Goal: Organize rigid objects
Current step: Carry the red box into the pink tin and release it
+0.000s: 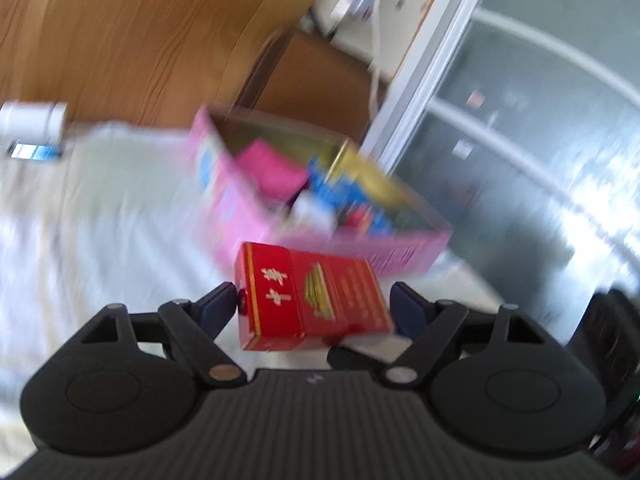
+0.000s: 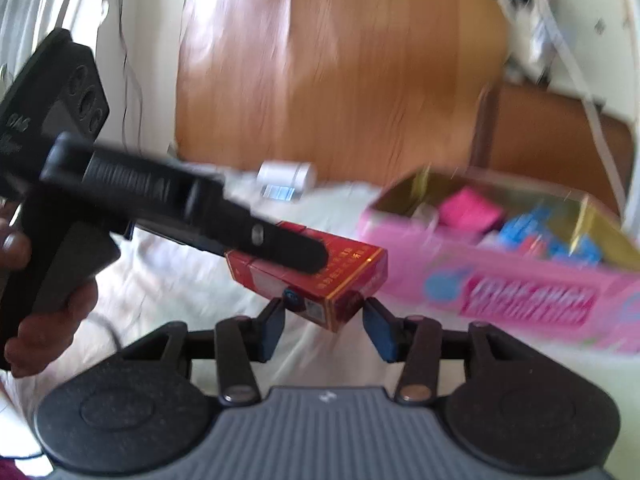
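Holding pink [image 1: 276, 172] and blue boxes [image 1: 340, 192] (blurred): pink carton [image 1: 236, 216].

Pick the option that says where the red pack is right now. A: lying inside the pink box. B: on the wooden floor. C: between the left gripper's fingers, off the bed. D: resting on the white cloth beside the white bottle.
C: the red pack sits between the left gripper's fingers, raised off the cloth and short of the pink box.
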A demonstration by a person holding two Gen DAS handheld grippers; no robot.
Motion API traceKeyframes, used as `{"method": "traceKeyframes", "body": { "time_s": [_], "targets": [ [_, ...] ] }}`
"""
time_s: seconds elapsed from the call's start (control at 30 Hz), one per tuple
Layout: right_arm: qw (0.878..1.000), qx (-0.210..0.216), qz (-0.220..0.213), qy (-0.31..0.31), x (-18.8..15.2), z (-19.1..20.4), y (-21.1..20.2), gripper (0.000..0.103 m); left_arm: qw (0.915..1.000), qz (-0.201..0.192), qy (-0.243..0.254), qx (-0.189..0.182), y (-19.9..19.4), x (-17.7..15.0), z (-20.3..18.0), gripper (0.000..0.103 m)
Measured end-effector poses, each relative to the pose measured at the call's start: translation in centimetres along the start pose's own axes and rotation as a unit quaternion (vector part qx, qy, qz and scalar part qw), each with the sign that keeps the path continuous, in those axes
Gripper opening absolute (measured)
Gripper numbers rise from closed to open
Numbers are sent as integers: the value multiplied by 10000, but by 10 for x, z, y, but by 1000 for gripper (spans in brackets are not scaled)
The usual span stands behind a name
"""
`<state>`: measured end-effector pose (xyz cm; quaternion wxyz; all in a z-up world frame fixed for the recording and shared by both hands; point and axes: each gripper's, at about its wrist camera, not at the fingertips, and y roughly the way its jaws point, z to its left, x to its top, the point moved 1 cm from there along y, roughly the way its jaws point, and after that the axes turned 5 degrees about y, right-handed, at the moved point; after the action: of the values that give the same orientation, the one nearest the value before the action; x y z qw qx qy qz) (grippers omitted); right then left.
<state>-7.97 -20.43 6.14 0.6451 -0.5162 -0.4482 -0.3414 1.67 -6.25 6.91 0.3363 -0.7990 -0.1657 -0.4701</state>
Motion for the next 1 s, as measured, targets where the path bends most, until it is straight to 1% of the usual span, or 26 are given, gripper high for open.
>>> {"method": "traceKeyframes", "body": {
  "time_s": [0.07, 0.13, 0.2, 0.27, 0.37, 0.43, 0.47, 0.5, 0.53, 0.57, 0.6, 0.63, 0.67, 0.7, 0.73, 0.83, 1.0],
  "targets": [
    [9994, -89, -321, 104, 12, -13, -4, 44, 9994, -225, 229, -90, 7, 20, -10, 85],
    [9985, -272, -455, 151, 23, -26, 1, 44, 9985, -223, 492, -53, 26, 38, -23, 85],
    [9975, -403, -495, 288, 30, -43, 13, 44, 9974, -187, 696, 29, 48, 49, -29, 85],
    [9967, -447, -394, 558, 37, -66, 28, 44, 9971, -38, 757, 97, 73, 56, -29, 85],
    [9944, -506, -148, 921, 44, -95, 50, 45, 9978, 311, 559, 142, 107, 63, -18, 87],
    [9920, -606, 6, 1104, 49, -111, 65, 43, 9970, 503, 512, 291, 131, 67, -14, 90],
    [9909, -804, 37, 1083, 50, -116, 72, 43, 9959, 565, 548, 456, 139, 68, -14, 91],
    [9894, -1130, 52, 911, 52, -119, 83, 44, 9943, 590, 612, 647, 147, 69, -15, 93],
    [9885, -1306, 26, 759, 52, -118, 89, 49, 9929, 531, 676, 818, 151, 71, -16, 96],
    [9846, -1621, 16, 652, 51, -119, 96, 54, 9915, 470, 706, 984, 152, 73, -17, 96],
    [9805, -1872, 12, 596, 52, -121, 101, 53, 9905, 426, 669, 1121, 150, 75, -17, 96],
    [9779, -2002, -35, 599, 51, -122, 103, 53, 9907, 389, 587, 1168, 147, 75, -18, 96],
    [9773, -1991, -96, 713, 50, -125, 101, 53, 9919, 331, 507, 1114, 141, 75, -18, 96],
    [9780, -1885, -192, 876, 49, -127, 96, 54, 9930, 260, 479, 1053, 135, 75, -19, 97],
    [9784, -1802, -292, 973, 47, -127, 91, 54, 9928, 189, 522, 1065, 128, 74, -21, 97],
    [9780, -1728, -550, 1034, 42, -117, 72, 54, 9881, 43, 799, 1312, 112, 71, -32, 97],
    [9761, -1555, -792, 1293, 31, -102, 39, 56, 9834, -20, 1144, 1411, 88, 57, -46, 97]
  ]
}}
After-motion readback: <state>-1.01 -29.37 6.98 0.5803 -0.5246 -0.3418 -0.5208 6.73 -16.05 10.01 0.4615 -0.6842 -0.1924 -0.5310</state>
